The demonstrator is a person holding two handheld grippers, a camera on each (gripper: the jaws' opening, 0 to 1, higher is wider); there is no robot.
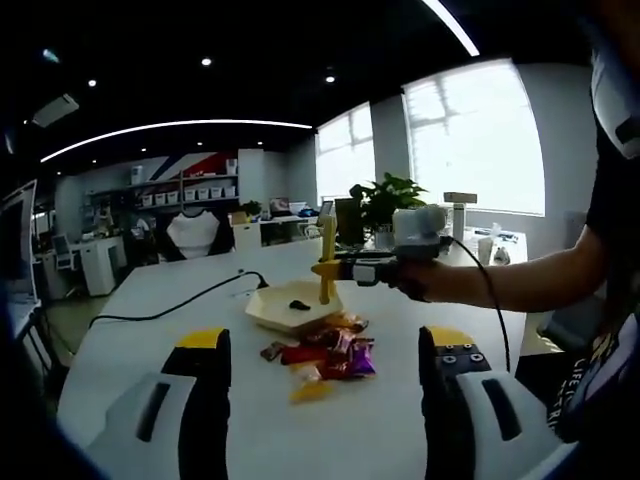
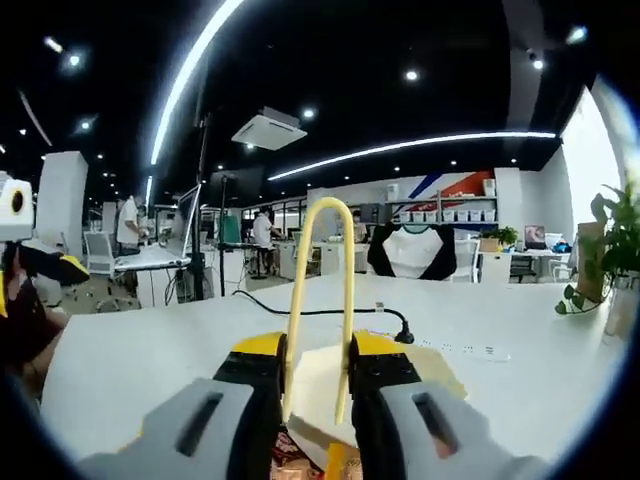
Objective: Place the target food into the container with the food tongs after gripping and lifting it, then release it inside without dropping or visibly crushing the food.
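Your right gripper (image 2: 315,385) has its jaws clamped on the yellow food tongs (image 2: 318,300), whose looped end stands up between them in the right gripper view; in the left gripper view that same gripper (image 1: 335,268) comes in from the right, held in your hand (image 1: 425,278), with the tongs (image 1: 326,260) pointing down over the container (image 1: 290,305). Your left gripper (image 1: 325,375) hangs low over the white table (image 1: 160,340), jaws wide apart, holding nothing. Largest thing is the table, with a black cable (image 1: 170,303) running across it. Next the container, a cream tray near the table's middle with one small dark piece (image 1: 298,303) inside. Just in front of it, toward your left gripper, lies a pile of wrapped snacks (image 1: 325,355), red, orange and purple packs touching each other on the table.
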